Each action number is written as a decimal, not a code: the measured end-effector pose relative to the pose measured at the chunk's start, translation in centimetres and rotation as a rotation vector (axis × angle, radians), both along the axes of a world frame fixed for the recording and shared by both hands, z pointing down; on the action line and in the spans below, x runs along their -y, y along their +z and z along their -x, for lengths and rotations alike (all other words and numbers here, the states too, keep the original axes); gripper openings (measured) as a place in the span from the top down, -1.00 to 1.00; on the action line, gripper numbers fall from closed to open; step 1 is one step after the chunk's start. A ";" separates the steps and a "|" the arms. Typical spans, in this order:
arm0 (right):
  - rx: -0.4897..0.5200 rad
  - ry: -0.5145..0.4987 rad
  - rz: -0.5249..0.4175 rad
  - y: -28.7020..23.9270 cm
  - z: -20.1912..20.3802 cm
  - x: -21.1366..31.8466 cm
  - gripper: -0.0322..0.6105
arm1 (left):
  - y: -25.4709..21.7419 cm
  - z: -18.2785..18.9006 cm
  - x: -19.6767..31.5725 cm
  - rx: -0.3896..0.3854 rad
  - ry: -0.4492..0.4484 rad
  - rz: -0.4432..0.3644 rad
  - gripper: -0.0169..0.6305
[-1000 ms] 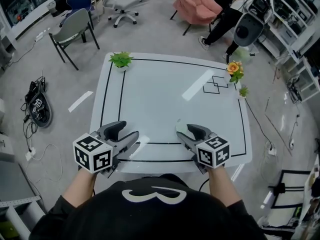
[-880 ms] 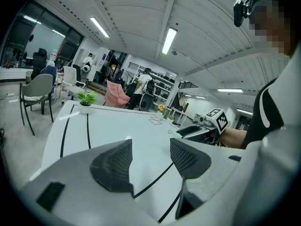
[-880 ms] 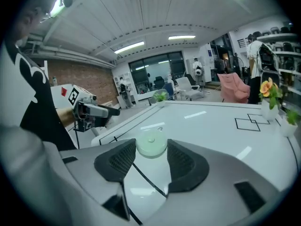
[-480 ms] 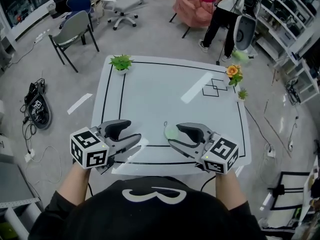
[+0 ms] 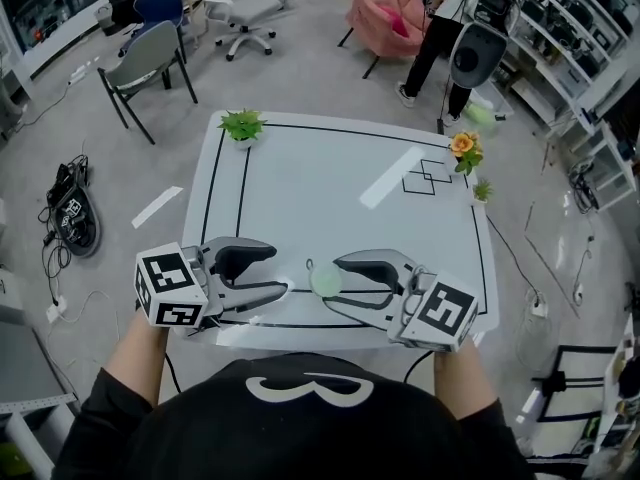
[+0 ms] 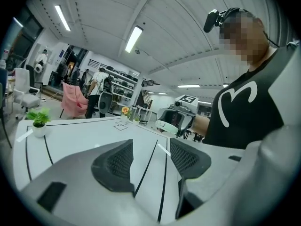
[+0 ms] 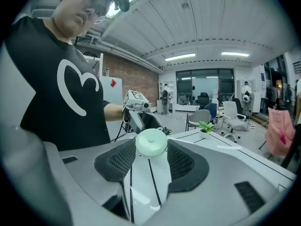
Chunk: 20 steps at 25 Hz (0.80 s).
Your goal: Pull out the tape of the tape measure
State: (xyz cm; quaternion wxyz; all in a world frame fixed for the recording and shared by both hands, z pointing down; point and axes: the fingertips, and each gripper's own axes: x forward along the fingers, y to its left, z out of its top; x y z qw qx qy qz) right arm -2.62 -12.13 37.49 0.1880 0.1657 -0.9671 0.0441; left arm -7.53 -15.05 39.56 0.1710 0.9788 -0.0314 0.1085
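We saw our left gripper's [image 6: 150, 149] jaws standing apart, with only the white table [image 6: 84, 135] and its black lines between them. Beyond the tips, our right gripper [image 6: 170, 122] gripped a pale green round tape measure [image 6: 163, 125], its marker cube [image 6: 186, 99] on top. A black shirt [image 6: 244, 112] filled the right side. At far left stood a small green potted plant [image 6: 38, 121]. Farther back were an orange flower [image 6: 125, 111] and a pink-draped chair [image 6: 73, 100].

L tongs [image 5: 280, 271] open — R tongs [image 5: 333, 283] clamped.

A robotics lab workspace: office chairs [image 5: 150, 53], equipment shelves [image 5: 590, 18], floor cables [image 5: 72, 208], line-marked white table [image 5: 320, 188].
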 end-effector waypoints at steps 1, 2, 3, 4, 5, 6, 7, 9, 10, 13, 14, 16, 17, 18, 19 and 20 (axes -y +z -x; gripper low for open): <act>-0.006 -0.021 -0.006 0.0 0.2 -0.3 0.23 | -0.2 -0.2 -0.3 -0.001 0.028 -0.004 0.18; -0.016 -0.040 -0.012 0.0 0.4 -0.6 0.23 | -0.4 -0.5 -0.8 -0.005 0.064 -0.006 0.18; -0.029 -0.056 -0.018 0.1 0.6 -0.9 0.23 | -0.6 -0.9 -1.3 -0.010 0.104 -0.008 0.18; -0.041 -0.068 -0.021 0.3 0.7 -1.1 0.23 | -0.9 -1.2 -1.8 -0.015 0.144 -0.011 0.18; -0.051 -0.077 -0.022 0.4 0.8 -1.3 0.23 | -1.1 -1.5 -2.2 -0.021 0.180 -0.015 0.19; -0.057 -0.085 -0.021 0.4 0.9 -1.5 0.23 | -1.2 -1.8 -2.4 -0.026 0.210 -0.017 0.20; -0.062 -0.094 -0.020 0.4 1.0 -1.8 0.23 | -1.4 -2.0 -2.7 -0.032 0.238 -0.015 0.20; -0.070 -0.115 -0.019 0.4 1.2 -2.4 0.23 | -1.7 -2.1 -3.3 -0.042 0.295 0.000 0.20; -0.075 -0.126 -0.019 0.4 1.4 -2.7 0.23 | -1.8 -2.0 -3.6 -0.045 0.326 0.008 0.20; -0.087 -0.154 -0.019 0.4 1.7 -3.5 0.23 | -2.0 -2.0 -4.4 -0.041 0.397 0.011 0.22; -0.090 -0.160 -0.018 0.4 1.7 -3.7 0.23 | -2.0 -2.0 -4.6 -0.043 0.410 0.012 0.23; -0.095 -0.165 -0.015 0.4 1.8 -4.1 0.23 | -2.2 -2.0 -4.9 -0.052 0.433 0.023 0.25; -0.094 -0.166 -0.014 0.3 1.9 -4.2 0.23 | -2.4 -2.0 -5.1 -0.056 0.444 0.029 0.26; -0.092 -0.166 -0.013 0.3 2.0 -4.3 0.23 | -2.5 -1.9 -5.3 -0.058 0.455 0.032 0.28; -0.091 -0.164 -0.012 0.2 2.0 -4.4 0.23 | -2.5 -1.9 -5.5 -0.057 0.464 0.031 0.32; -0.091 -0.162 -0.012 0.2 2.0 -4.4 0.23 | -2.5 -1.9 -5.7 -0.056 0.471 0.029 0.38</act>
